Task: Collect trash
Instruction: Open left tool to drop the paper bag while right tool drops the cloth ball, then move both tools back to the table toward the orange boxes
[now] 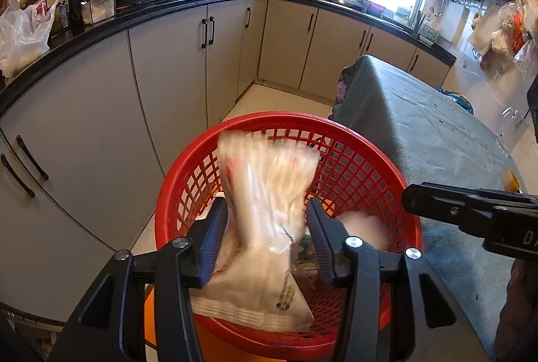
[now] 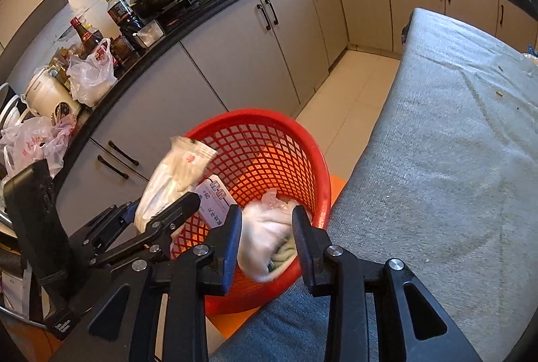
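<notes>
A red mesh basket (image 1: 363, 167) stands on the floor beside the table; it also shows in the right wrist view (image 2: 269, 140). My left gripper (image 1: 265, 214) holds a white plastic packet (image 1: 269, 194) over the basket, jaws pressing its sides; the packet also shows in the right wrist view (image 2: 175, 177). My right gripper (image 2: 267, 219) has a crumpled white plastic wad (image 2: 265, 237) between its jaws, blurred, over the basket's near rim; whether it is gripped is unclear. A small white printed box (image 2: 213, 202) lies in the basket.
A table with a grey cloth (image 2: 454, 143) lies right of the basket. A black counter (image 1: 134, 12) with woks, bottles and plastic bags runs behind, over grey cabinets (image 1: 168, 66). Tiled floor (image 2: 353, 93) lies between cabinets and table.
</notes>
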The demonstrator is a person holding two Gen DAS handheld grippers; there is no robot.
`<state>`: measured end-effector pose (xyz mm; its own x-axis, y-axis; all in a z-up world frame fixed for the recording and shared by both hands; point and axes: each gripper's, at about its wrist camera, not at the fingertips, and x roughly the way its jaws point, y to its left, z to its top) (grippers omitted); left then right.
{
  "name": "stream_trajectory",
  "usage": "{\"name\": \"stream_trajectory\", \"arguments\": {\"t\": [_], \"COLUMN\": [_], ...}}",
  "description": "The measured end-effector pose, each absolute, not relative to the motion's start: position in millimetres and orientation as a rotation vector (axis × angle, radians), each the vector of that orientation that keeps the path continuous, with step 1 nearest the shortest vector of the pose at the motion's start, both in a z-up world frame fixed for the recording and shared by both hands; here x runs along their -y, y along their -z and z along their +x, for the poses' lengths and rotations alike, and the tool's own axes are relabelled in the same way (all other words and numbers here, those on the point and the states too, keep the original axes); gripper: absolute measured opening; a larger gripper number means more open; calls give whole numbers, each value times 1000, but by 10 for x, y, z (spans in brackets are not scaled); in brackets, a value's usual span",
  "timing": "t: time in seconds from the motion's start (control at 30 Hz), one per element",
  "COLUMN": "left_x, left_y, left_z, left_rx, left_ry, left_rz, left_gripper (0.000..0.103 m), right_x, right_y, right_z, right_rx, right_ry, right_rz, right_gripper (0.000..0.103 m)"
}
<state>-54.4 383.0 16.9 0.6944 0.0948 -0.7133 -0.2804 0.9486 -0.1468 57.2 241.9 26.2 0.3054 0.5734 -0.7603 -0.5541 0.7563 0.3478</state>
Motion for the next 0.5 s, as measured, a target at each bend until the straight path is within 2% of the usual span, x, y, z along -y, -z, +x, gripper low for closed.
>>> {"name": "stream_trajectory", "arguments": {"t": [0.17,0.5], "left_x": [-3797,-3643], "left_y": [-218,-373], "left_z": [-564,-649], "left_rx": [-769,-746], "left_ry": [-214,-213], "left_rz": [-247,-224], "left_gripper": [54,56], "right_x": [-2331,-2019], "right_y": [-354,-480], "right_z": [519,350], "right_rx": [-996,-967], "right_ry": [-743,-727], "right_rz": [39,67], "right_gripper": [34,34]}}
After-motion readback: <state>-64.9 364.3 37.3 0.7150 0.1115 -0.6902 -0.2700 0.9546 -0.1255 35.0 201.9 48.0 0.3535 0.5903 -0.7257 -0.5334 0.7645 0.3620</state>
